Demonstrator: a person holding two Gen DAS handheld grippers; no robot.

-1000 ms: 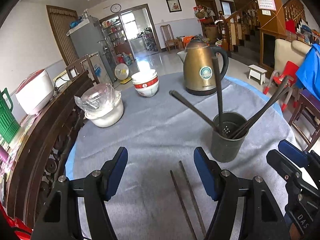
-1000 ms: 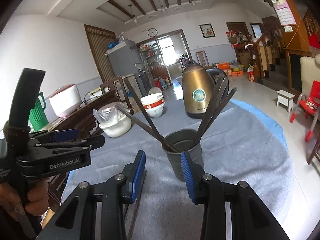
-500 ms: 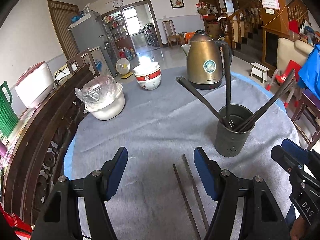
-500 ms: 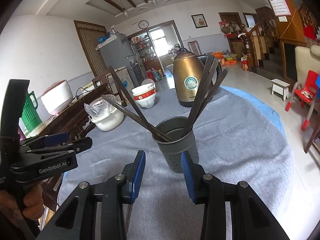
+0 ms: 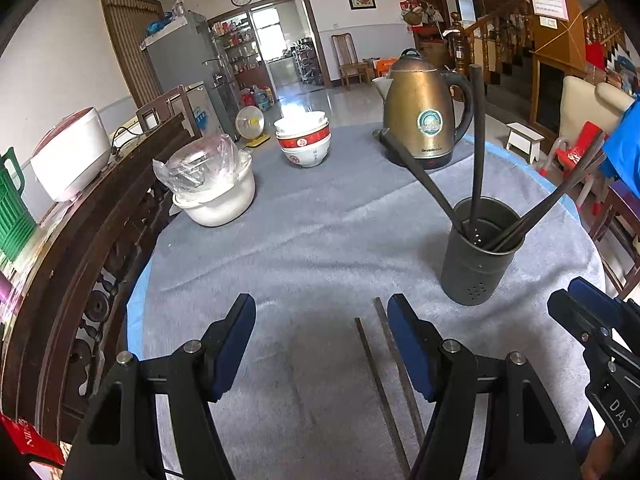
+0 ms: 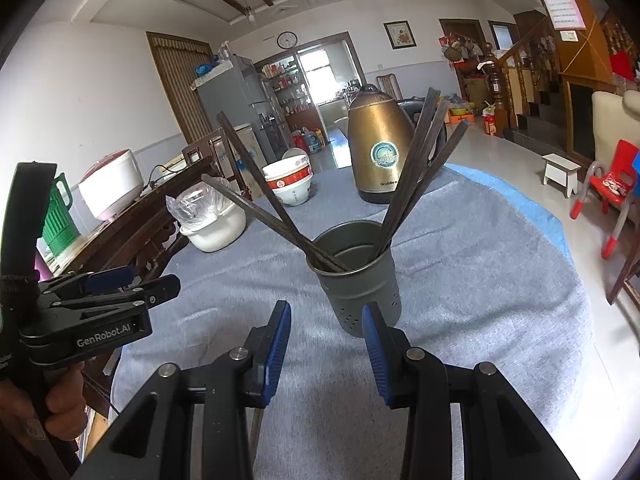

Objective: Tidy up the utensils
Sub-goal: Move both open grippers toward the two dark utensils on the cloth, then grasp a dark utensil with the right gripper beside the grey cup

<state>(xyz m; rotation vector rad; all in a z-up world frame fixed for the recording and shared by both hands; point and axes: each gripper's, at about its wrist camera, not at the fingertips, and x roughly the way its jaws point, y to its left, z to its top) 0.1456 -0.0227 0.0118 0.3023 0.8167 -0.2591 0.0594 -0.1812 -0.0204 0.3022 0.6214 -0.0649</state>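
Left wrist view: two loose chopsticks (image 5: 384,384) lie lengthwise just inside the empty, spread left gripper (image 5: 320,344), nearer than the empty, half-spread right gripper (image 6: 326,340).

A lived-in home: fridge (image 5: 188,60), staircase (image 6: 532,80), kettle (image 5: 420,112) and bowls (image 5: 304,140) on the dining table (image 5: 320,232).

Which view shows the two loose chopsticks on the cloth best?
Left wrist view: both loose chopsticks lie side by side on the grey cloth, near the left claw's right finger. In the right wrist view only a sliver shows behind the right claw.
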